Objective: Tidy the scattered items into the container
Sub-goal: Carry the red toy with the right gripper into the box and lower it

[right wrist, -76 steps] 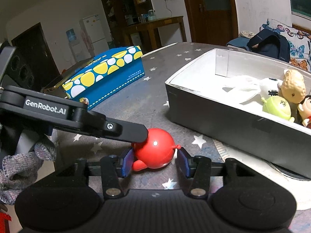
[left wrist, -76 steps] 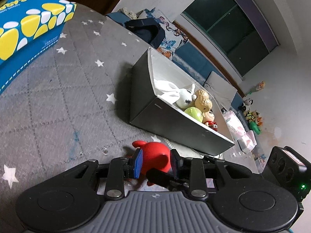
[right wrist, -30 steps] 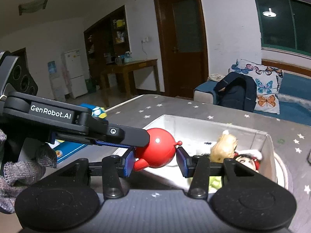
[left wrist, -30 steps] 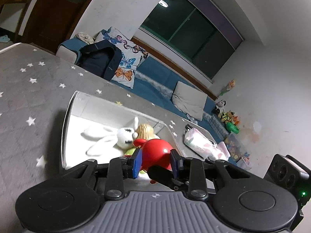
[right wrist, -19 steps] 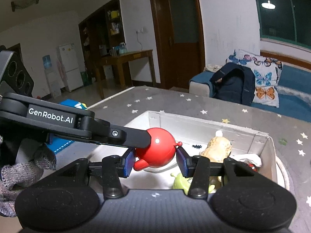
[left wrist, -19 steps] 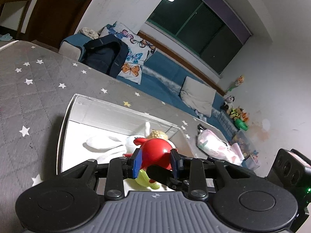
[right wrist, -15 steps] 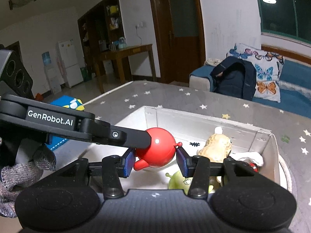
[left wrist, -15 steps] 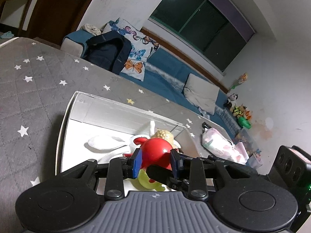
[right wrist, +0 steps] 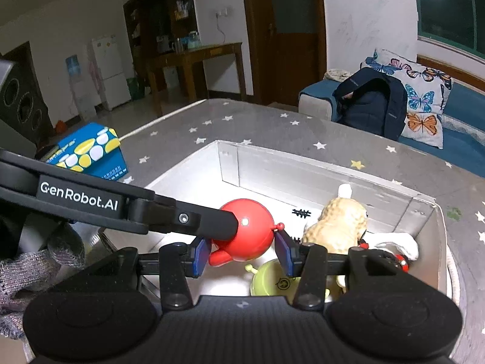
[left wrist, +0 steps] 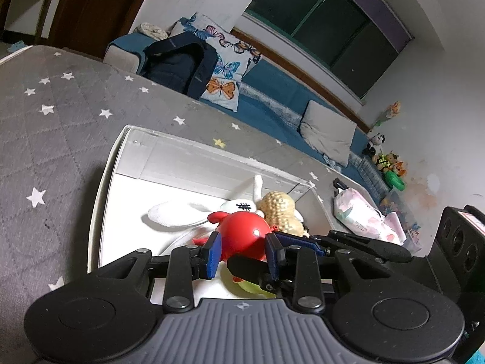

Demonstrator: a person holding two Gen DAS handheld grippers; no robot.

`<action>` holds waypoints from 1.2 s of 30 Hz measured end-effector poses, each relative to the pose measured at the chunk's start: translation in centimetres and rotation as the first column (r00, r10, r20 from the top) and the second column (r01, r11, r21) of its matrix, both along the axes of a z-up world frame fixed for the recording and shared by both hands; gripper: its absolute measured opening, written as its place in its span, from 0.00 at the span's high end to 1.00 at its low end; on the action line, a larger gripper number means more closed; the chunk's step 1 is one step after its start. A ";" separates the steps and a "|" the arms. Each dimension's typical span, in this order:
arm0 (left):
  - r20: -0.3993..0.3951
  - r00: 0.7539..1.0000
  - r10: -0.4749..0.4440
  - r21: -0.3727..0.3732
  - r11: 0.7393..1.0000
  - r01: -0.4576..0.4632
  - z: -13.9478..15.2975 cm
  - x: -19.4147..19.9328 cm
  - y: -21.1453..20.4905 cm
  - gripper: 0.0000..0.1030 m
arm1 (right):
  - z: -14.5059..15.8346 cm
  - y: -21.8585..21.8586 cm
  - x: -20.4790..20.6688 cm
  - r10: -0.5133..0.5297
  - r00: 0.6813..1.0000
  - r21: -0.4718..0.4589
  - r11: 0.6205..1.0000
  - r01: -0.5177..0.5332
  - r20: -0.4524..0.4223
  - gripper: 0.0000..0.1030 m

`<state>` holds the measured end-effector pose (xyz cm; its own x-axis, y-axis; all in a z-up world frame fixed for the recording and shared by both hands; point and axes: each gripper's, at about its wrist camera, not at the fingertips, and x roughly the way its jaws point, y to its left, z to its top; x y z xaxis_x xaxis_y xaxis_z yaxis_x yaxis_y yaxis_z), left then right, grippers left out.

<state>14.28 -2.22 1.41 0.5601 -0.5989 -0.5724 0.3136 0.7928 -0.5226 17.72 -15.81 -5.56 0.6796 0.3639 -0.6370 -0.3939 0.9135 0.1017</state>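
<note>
Both claws, left (left wrist: 242,253) and right (right wrist: 241,250), clamp the red round toy (right wrist: 247,232) above the white box (right wrist: 333,176); lower it into the bare corner before letting go.

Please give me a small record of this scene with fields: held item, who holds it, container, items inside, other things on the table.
held item: red round toy, above the box
held by: left gripper and right gripper, jaws closed on it
container: white box, open top
inside: white rabbit plush, tan figure, green toy
also on table: blue tissue box
</note>
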 end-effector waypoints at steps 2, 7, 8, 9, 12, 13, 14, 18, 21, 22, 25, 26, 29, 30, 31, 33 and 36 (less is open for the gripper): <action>-0.008 1.000 0.002 0.007 1.000 -0.002 -0.2 0.2 -0.1 0.68 | -0.2 0.3 0.2 0.006 1.000 -0.017 1.000 -0.006 -0.009 0.55; -0.022 1.000 0.005 0.025 1.000 -0.004 -0.7 0.5 -0.1 0.68 | -0.5 0.8 0.6 0.013 1.000 -0.046 0.999 -0.014 -0.028 0.55; -0.025 1.000 0.004 0.028 1.000 -0.004 -0.8 0.6 -0.1 0.68 | -0.6 0.9 0.7 0.014 0.999 -0.048 0.999 -0.015 -0.033 0.55; -0.029 1.000 0.004 0.031 1.000 -0.003 -0.9 0.6 -0.1 0.68 | -0.6 0.9 0.8 0.014 0.999 -0.051 0.999 -0.016 -0.038 0.55; -0.037 0.999 0.004 0.042 0.999 -0.002 -1.2 0.8 -0.2 0.68 | -0.9 1.0 1.1 0.014 0.998 -0.059 0.998 -0.018 -0.059 0.55; -0.040 0.999 0.004 0.044 0.999 -0.002 -1.3 0.8 -0.2 0.68 | -1.0 1.0 1.2 0.014 0.998 -0.061 0.998 -0.018 -0.064 0.55; -0.044 0.999 0.003 0.045 0.999 -0.001 -1.4 0.8 -0.3 0.68 | -1.1 1.1 1.2 0.012 0.997 -0.062 0.998 -0.017 -0.070 0.55; -0.051 0.999 0.002 0.051 0.999 0.001 -1.6 1.0 -0.5 0.68 | -1.5 1.0 1.5 0.007 0.996 -0.060 0.998 -0.012 -0.088 0.55; -0.053 0.999 0.002 0.057 0.998 0.001 -1.7 0.8 -0.6 0.68 | -1.7 1.0 1.6 0.005 0.995 -0.063 0.998 -0.011 -0.095 0.55; -0.054 0.999 0.002 0.059 0.998 0.001 -1.8 0.8 -0.6 0.68 | -1.8 1.0 1.6 0.004 0.995 -0.064 0.998 -0.010 -0.097 0.55; -0.055 0.998 0.003 0.059 0.998 0.000 -1.8 0.9 -0.6 0.68 | -1.9 1.0 1.7 0.002 0.995 -0.061 0.998 -0.008 -0.099 0.55; -0.054 0.999 0.003 0.060 0.998 0.000 -1.8 0.9 -0.6 0.68 | -1.9 0.9 1.7 0.001 0.995 -0.059 0.998 -0.007 -0.100 0.55; -0.054 0.999 0.004 0.060 0.998 -0.001 -1.8 0.9 -0.6 0.68 | -1.9 0.8 1.6 -0.002 0.995 -0.056 0.998 -0.003 -0.101 0.55; -0.054 0.999 0.005 0.061 0.998 -0.002 -1.8 1.0 -0.5 0.68 | -1.9 0.8 1.6 -0.003 0.995 -0.054 0.999 -0.002 -0.102 0.55; -0.053 0.999 0.007 0.061 0.998 -0.004 -1.8 1.0 -0.5 0.68 | -1.9 0.7 1.6 -0.004 0.995 -0.053 0.999 -0.001 -0.101 0.55; -0.053 0.999 0.009 0.061 0.998 -0.006 -1.8 1.1 -0.4 0.68 | -1.9 0.7 1.6 -0.005 0.995 -0.052 0.999 0.000 -0.100 0.55; -0.052 0.999 0.011 0.060 0.998 -0.008 -1.8 1.0 -0.3 0.68 | -1.8 0.8 1.5 -0.004 0.995 -0.052 0.999 -0.001 -0.096 0.55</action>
